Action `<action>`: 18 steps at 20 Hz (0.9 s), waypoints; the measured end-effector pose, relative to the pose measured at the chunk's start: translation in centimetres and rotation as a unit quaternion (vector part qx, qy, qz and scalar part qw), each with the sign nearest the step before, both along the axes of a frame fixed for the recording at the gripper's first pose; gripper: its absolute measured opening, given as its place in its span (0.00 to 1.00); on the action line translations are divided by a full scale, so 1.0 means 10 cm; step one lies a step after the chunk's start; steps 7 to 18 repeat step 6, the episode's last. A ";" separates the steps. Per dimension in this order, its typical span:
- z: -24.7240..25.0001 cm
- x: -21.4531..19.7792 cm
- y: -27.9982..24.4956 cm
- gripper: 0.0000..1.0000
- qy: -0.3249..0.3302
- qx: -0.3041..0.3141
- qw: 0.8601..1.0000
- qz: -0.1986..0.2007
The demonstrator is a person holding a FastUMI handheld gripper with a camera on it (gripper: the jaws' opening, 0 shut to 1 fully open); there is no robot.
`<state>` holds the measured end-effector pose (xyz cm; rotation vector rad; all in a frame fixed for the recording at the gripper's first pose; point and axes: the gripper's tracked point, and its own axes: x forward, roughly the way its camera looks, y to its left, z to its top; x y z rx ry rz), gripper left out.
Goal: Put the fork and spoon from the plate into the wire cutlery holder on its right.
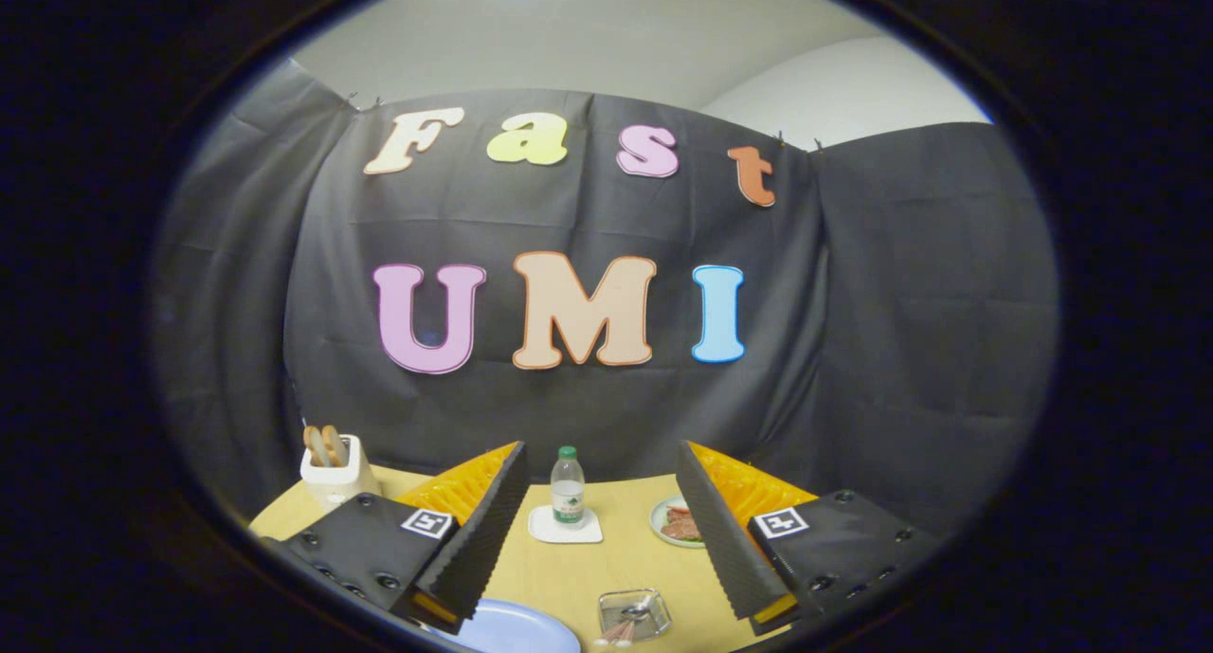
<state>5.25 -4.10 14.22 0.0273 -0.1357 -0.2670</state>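
1. As I hang above the round wooden table, my gripper stands wide open, nothing between its jaws; the two black ribbed pads angle outward, orange bodies behind them, each black mount bearing a square printed marker.
2. Light blue plate: lies just below the tip of my left finger, at the near edge of the table. Only part of its rim and surface can be seen; I cannot tell what rests on it.
3. Wire cutlery holder: a small square container just to the right of the plate, between my two fingers and nearer than their tips. Pinkish handles and a metallic utensil head lie in or across it; too small for me to tell fork from spoon.
4. Clear water bottle, green cap and label: upright on a white square coaster, between my fingers and beyond them.
5. Small plate of reddish food: beside the inner face of my right finger, partly hidden by it.
6. White toaster with two slices of bread standing up from it: beyond my left finger, at the far left of the table.
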 end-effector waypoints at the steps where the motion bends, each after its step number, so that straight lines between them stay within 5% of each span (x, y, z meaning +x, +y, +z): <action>1: -0.01 -0.01 0.01 0.98 0.001 0.000 1.000 0.002; 18: -0.13 -0.06 -0.04 0.98 0.016 -0.010 1.000 0.003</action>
